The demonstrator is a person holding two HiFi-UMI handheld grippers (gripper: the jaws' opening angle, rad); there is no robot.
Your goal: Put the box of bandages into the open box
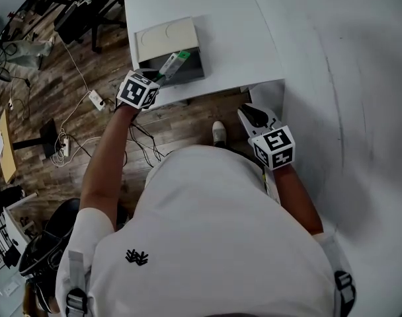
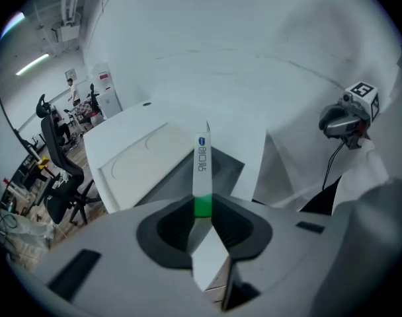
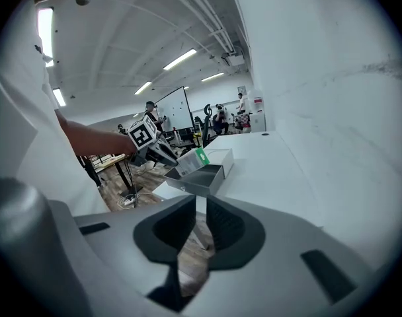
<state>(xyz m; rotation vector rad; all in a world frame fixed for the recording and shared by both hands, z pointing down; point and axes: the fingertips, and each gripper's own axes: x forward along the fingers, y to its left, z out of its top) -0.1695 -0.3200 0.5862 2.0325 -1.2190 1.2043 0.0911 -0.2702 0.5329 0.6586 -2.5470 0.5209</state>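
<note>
1. Now, head view: my left gripper [image 1: 159,78] is clamped on the bandages [image 1: 174,63]. They stick out toward 1 o'clock from my tips, tilted. Their far end is over the near wall of the open box [image 1: 196,75], which sits on the table [image 1: 221,18]. My right gripper [image 1: 252,115] hangs at 4 o'clock from that box, off the table edge, touching nothing.
2. Left gripper view: the left gripper [image 2: 202,211] pinches the bandages [image 2: 201,167] at their green end. They stand up toward 12 o'clock, with the open box [image 2: 231,173] behind them and its cream lid [image 2: 138,160] at 10 o'clock. I hold them by one end only, so I judge they could swing. I should bring them fully over the tray, dip the far end past the wall, lay them flat and only then let go.
3. Right gripper view: the right gripper [image 3: 200,207] has its jaws slightly apart with nothing between them. The bandages [image 3: 191,160] and the open box [image 3: 207,182] lie at 12 o'clock, well apart from these fingers.
</note>
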